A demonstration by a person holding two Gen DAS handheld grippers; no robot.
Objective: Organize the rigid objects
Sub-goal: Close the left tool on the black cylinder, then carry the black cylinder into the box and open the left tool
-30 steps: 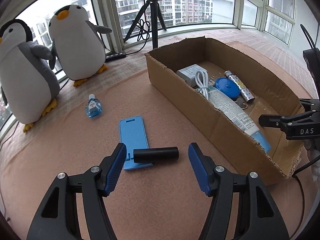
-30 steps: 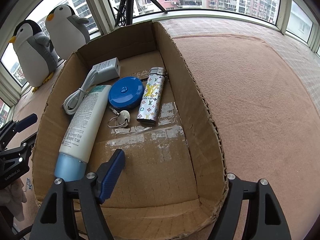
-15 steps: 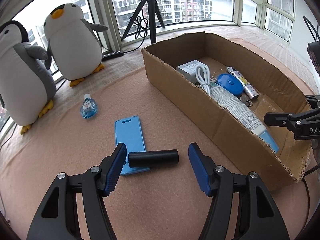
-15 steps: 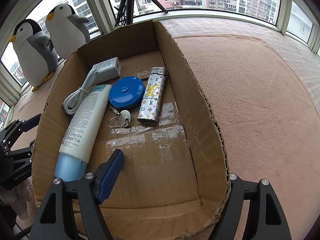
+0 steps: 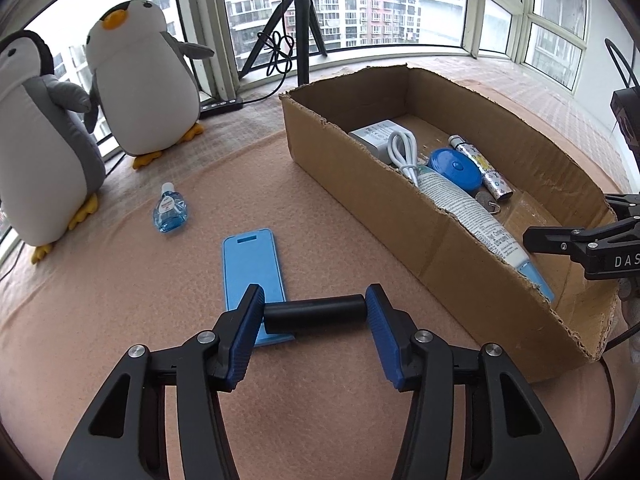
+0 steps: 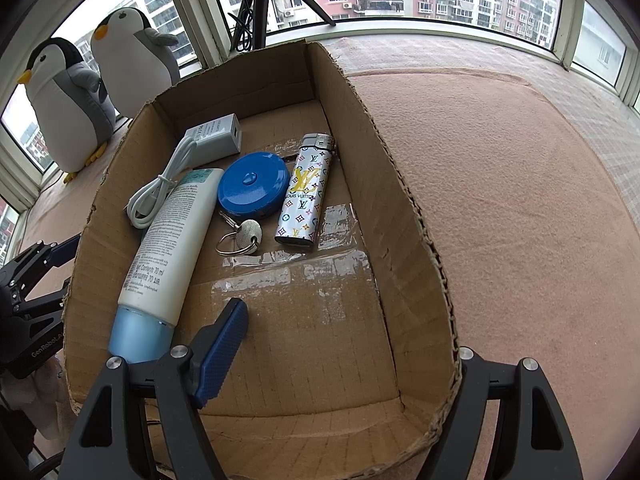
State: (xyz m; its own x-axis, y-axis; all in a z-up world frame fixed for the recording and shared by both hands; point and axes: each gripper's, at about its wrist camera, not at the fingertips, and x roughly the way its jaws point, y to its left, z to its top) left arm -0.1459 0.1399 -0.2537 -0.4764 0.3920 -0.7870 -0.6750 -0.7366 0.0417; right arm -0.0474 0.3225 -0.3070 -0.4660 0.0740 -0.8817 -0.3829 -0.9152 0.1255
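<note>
A black cylinder (image 5: 314,314) lies crosswise on the pink felt, partly over a blue phone-shaped case (image 5: 252,272). My left gripper (image 5: 314,300) is closing, and its blue pads (image 5: 244,332) touch both ends of the cylinder. The cardboard box (image 6: 400,216) holds a white tube (image 6: 168,240), a blue round tape measure (image 6: 252,184), a patterned lighter (image 6: 306,192), a charger with cable (image 6: 216,136) and a key ring (image 6: 244,236). My right gripper (image 6: 344,328) stands open astride the box's right wall, one finger (image 6: 220,352) inside, the other hidden outside.
A small blue bottle (image 5: 170,210) lies on the felt left of the case. Two plush penguins (image 5: 136,84) stand at the left by the window, with a tripod (image 5: 296,28) behind the box. My right gripper (image 5: 568,240) shows at the box's near end.
My left gripper's jaws have narrowed from wide of the black cylinder until the pads meet its two ends. The right gripper has held still over the box.
</note>
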